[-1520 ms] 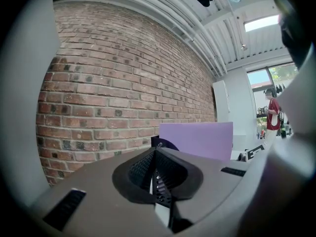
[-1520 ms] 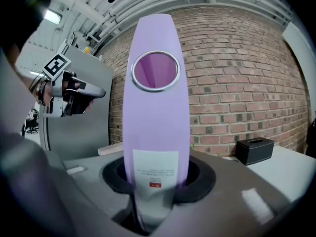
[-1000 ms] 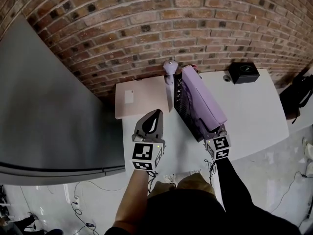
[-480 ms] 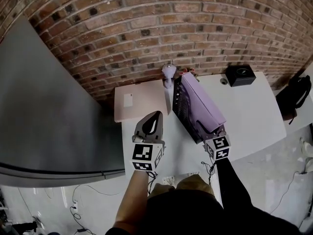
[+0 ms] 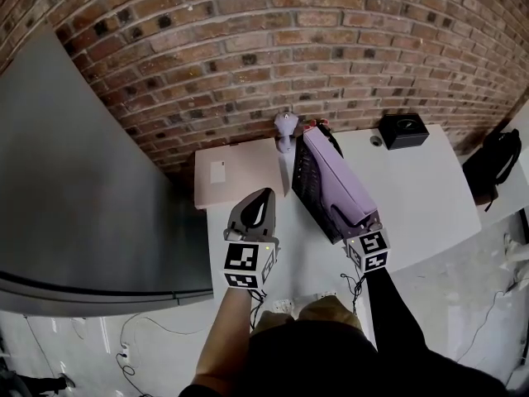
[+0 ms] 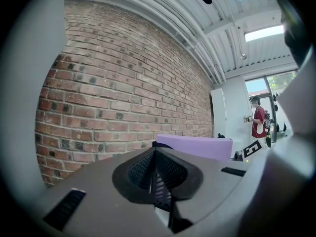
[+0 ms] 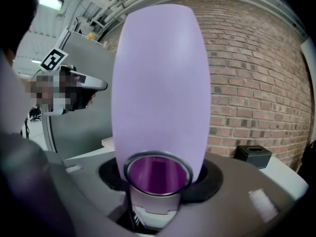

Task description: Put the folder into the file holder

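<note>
1. left tool: grey tapered shell with dark rectangular slots; black ribbed pads that meet at a centre seam.
2. left cube: white faces, each with a black square marker; small lit dot at one upper corner.
3. right tool: matching grey shell. Its jaws have just been opening, with the folder between them.
4. right cube: white faces with black square markers.
5. sleeve: black, long, close-fitting, on the right arm. The left forearm is uncovered.
6. top: black, plain.
</note>
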